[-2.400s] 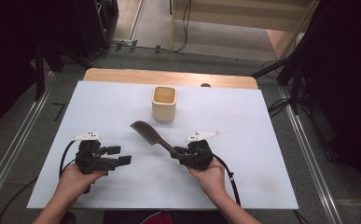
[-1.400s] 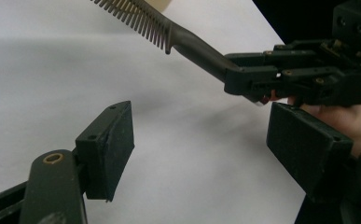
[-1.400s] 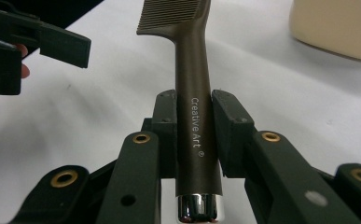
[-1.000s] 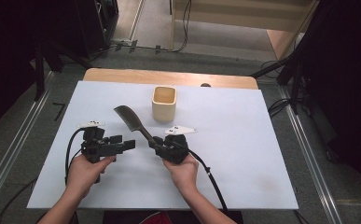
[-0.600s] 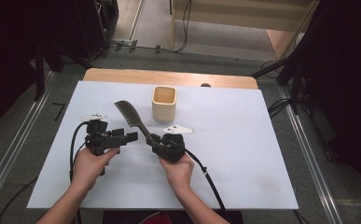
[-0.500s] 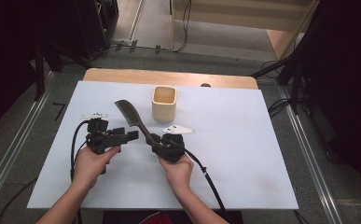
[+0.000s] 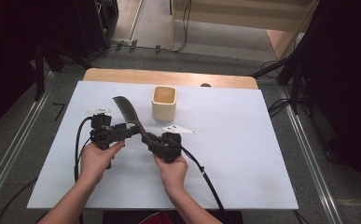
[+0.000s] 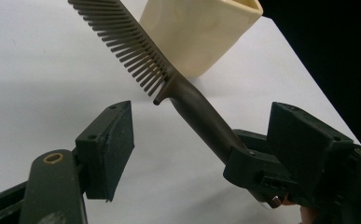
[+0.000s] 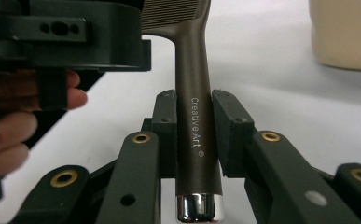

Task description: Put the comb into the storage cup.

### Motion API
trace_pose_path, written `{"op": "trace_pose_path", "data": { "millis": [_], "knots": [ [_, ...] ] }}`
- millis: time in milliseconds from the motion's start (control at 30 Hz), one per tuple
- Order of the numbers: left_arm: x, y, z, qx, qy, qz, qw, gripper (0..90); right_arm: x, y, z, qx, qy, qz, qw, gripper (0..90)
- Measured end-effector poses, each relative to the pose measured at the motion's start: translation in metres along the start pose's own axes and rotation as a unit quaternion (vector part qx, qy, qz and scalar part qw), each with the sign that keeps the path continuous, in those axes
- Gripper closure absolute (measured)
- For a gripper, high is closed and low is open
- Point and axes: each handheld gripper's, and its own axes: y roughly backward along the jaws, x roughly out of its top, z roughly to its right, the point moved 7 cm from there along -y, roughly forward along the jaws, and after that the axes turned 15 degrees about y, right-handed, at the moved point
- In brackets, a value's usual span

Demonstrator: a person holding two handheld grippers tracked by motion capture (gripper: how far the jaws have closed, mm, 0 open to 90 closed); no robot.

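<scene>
Two steps remaining: right hand-held gripper (image 9: 192, 140) is pinching the comb (image 8: 169, 88) handle; left hand-held gripper (image 8: 206, 140), spread, is flanking it; cup (image 7: 164, 103) is waiting.

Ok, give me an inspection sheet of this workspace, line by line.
Surface: white table sheet, wooden edge at the far side.
Job's things: dark brown plastic comb held above the sheet; cream square cup upright behind it.
Clutter: nothing seen.
Grippers: right gripper clamped on the comb's handle; left gripper open, jaws either side of the handle, not touching.
Cables: black cable trails from the right gripper.
Surroundings: grey floor, metal rails, dark stands.
</scene>
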Motion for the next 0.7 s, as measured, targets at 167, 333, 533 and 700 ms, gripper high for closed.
{"op": "trace_pose_path", "data": {
  "millis": [167, 333, 533, 700],
  "knots": [
    [0.0, -0.003, -0.002, 0.004, 0.007, 0.002, 1.0, 25.3, 0.001, -0.002, -0.002, 0.015, -0.024, 0.014, 0.9995, 70.3],
    [0.002, -0.005, -0.003, 0.002, 0.022, 0.004, 0.9997, 26.5, 0.001, -0.003, -0.004, 0.016, -0.032, 0.024, 0.9991, 70.3],
    [0.002, -0.009, -0.003, -0.002, 0.035, 0.012, 0.9993, 29.6, 0.001, -0.003, -0.005, 0.02, -0.038, 0.033, 0.9985, 70.2],
    [0.004, -0.013, -0.005, 0.004, 0.042, 0.017, 0.999, 30.4, 0.002, -0.003, -0.006, 0.02, -0.041, 0.044, 0.998, 70.2]
  ]
}}
